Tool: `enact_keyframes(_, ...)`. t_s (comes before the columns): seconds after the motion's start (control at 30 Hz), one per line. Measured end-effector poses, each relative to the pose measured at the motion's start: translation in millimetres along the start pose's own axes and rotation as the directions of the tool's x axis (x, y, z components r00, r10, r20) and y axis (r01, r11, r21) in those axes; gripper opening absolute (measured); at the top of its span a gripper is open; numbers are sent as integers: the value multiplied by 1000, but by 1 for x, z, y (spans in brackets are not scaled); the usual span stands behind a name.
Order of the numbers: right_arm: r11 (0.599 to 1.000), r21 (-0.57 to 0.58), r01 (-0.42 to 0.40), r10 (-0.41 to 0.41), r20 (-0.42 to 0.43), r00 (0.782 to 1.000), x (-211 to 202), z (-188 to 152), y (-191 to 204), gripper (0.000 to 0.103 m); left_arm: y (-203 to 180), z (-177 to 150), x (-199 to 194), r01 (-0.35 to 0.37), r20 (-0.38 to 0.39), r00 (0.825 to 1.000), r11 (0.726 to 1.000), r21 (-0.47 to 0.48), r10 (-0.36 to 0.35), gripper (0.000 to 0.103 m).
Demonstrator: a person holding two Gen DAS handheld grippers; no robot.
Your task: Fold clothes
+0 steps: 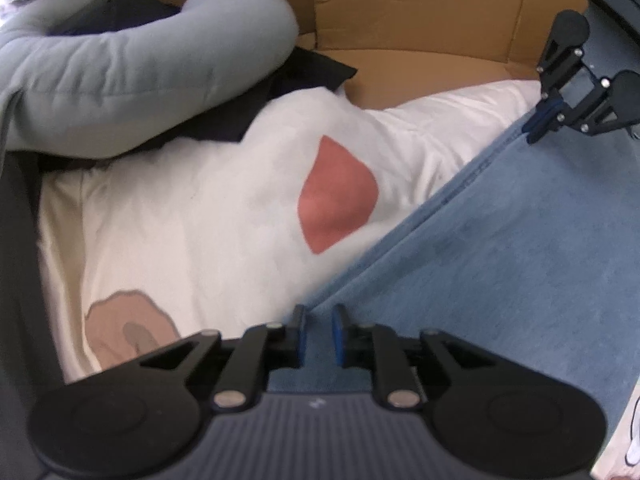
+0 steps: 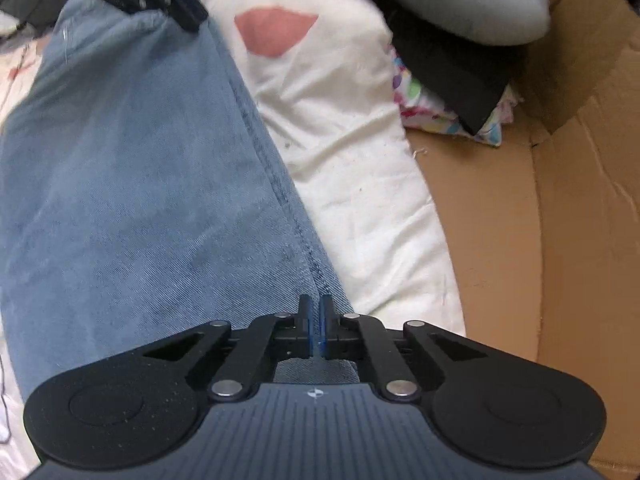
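The jaws of the right gripper [image 2: 316, 320] are clenching the seamed edge of the blue denim garment [image 2: 120, 168], with the cloth pinched flat between the two blue pads. The jaws of the left gripper [image 1: 319, 330] are standing a narrow gap apart astride the same edge; denim is lying between them, but whether the pads are pressing on it cannot be told. The garment is stretching from one set of jaws to the other, lying over a white cloth with a red patch [image 1: 340, 196] inside a cardboard box [image 1: 420, 12].

Judgement on the step in hand: both corners of one edge are being secured for a lift or fold. To do it well, the left jaws should be biting fully before any pull, and the two hands should be keeping the seam taut and level (a slack span would be inviting a crooked crease).

The left wrist view is showing a grey padded garment [image 1: 132, 68] beyond and left of its jaws. The right wrist view alone is showing a multicoloured spotted cloth [image 2: 416, 108] under a black item [image 2: 452, 76], ahead and right of its jaws.
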State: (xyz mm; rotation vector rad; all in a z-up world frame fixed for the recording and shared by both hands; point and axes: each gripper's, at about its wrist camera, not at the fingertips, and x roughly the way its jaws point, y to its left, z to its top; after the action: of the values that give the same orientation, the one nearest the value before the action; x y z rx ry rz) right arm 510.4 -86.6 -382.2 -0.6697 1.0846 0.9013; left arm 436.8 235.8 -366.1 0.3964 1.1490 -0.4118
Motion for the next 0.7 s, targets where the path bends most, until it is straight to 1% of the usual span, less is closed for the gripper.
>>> enact_keyframes(0.07, 1000, 18, -12, 11, 15, 1000, -7, -5, 4, 0, -3, 4, 1, 20, 9, 1000, 1000, 14, -20, 17)
enact_keyframes(0.17, 1000, 27, -14, 13, 34, 999, -17, -7, 9, 0, -14, 13, 1, 54, 36, 998, 995, 88, -58, 17)
enact_keyframes(0.23, 999, 40, -7, 5, 45, 999, -20, -8, 10, 0, -24, 20, 2, 80, 59, 994, 987, 143, -89, 19)
enact_keyframes(0.33, 997, 78, 9, -14, 59, 998, -20, -11, 10, 0, -38, 29, 5, 113, 85, 987, 969, 218, -134, 26)
enact_keyframes(0.37, 995, 94, 15, -21, 64, 998, -20, -12, 11, 0, -42, 31, 8, 120, 87, 986, 964, 236, -144, 26)
enact_keyframes(0.47, 989, 143, 31, -42, 77, 996, -18, -17, 14, 0, -50, 39, 16, 179, 84, 975, 952, 250, -205, 26)
enact_keyframes(0.53, 988, 149, 40, -53, 80, 995, -18, -21, 20, 0, -54, 44, 21, 210, 92, 967, 948, 240, -238, 26)
enact_keyframes(0.6, 988, 148, 42, -55, 84, 995, -19, -24, 28, 0, -59, 49, 25, 252, 98, 955, 940, 228, -280, 26)
enact_keyframes(0.7, 986, 163, 41, -58, 97, 994, -22, -29, 32, 0, -69, 53, 33, 289, 94, 943, 924, 249, -320, 26)
